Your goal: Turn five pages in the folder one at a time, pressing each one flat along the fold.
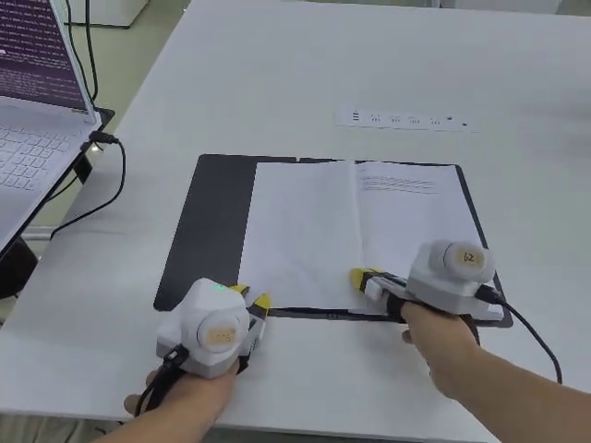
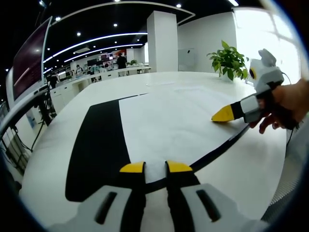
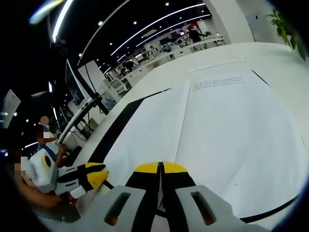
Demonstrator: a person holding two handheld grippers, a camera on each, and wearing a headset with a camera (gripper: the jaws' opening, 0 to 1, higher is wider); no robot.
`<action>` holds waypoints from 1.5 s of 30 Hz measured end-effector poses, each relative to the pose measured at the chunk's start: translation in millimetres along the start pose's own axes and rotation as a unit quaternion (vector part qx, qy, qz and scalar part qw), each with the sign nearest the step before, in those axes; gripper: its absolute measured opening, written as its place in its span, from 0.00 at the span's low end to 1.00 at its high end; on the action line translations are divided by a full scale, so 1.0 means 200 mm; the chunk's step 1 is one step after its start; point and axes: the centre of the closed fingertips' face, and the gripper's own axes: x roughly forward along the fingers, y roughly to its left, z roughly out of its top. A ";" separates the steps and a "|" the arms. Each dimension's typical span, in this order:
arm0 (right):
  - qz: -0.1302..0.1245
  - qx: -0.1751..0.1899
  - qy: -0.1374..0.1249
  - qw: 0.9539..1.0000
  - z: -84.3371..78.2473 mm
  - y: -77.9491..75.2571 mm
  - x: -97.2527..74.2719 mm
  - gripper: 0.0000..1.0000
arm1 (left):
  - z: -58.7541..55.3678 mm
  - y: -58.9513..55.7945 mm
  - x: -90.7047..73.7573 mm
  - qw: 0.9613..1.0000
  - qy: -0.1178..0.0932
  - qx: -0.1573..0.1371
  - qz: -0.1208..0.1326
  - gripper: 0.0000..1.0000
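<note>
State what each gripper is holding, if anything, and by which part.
Nothing is held. The left gripper is slightly open at the bottom edge of the page; the right gripper is shut empty, near the fold.

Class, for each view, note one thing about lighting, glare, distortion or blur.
Head view: soft, even light, no glare, folder edges straight. Left gripper view: fisheye bows the folder's edges; glare washes out the upper right. Right gripper view: same bowing; a ceiling light smears into a streak at upper left; the print on the page is too blurred to read.
</note>
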 end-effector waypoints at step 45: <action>0.057 0.015 -0.062 0.996 0.24 0.29 -0.95 0.00 | 0.33 -0.11 -0.25 0.989 0.034 -0.132 -0.058 0.19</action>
